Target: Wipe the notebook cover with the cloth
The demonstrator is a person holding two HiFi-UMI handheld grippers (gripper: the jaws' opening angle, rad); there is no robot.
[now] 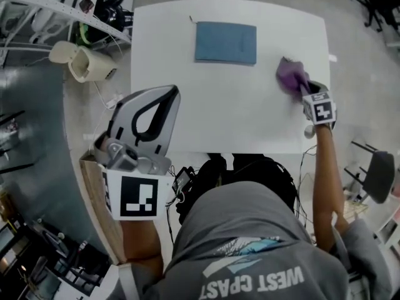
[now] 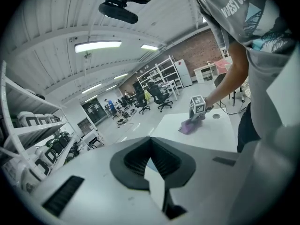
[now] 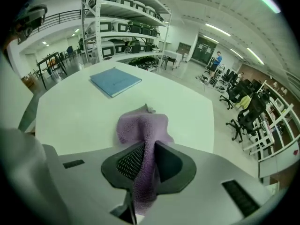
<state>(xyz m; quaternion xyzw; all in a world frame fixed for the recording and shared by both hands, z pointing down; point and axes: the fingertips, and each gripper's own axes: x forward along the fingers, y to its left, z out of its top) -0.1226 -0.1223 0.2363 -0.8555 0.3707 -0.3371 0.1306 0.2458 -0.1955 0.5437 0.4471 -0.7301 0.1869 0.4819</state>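
Observation:
A blue notebook (image 1: pixel 225 42) lies closed and flat at the far middle of the white table (image 1: pixel 206 117); the right gripper view has it at the left (image 3: pixel 115 81). At the table's right side, my right gripper (image 1: pixel 302 87) is shut on a purple cloth (image 1: pixel 290 75), which hangs bunched from the jaws onto the tabletop, to the right of the notebook and apart from it. The cloth (image 3: pixel 140 125) runs up between the pads of the right gripper (image 3: pixel 149 146). My left gripper (image 1: pixel 170 92) is held at the table's near left edge, its jaws together with nothing in them (image 2: pixel 150 146).
A beige container (image 1: pixel 84 61) and cables lie on the floor left of the table. A dark chair (image 1: pixel 378 174) stands at the right. Storage shelves (image 3: pixel 126 27) rise beyond the table's far side. The person's body is at the near edge.

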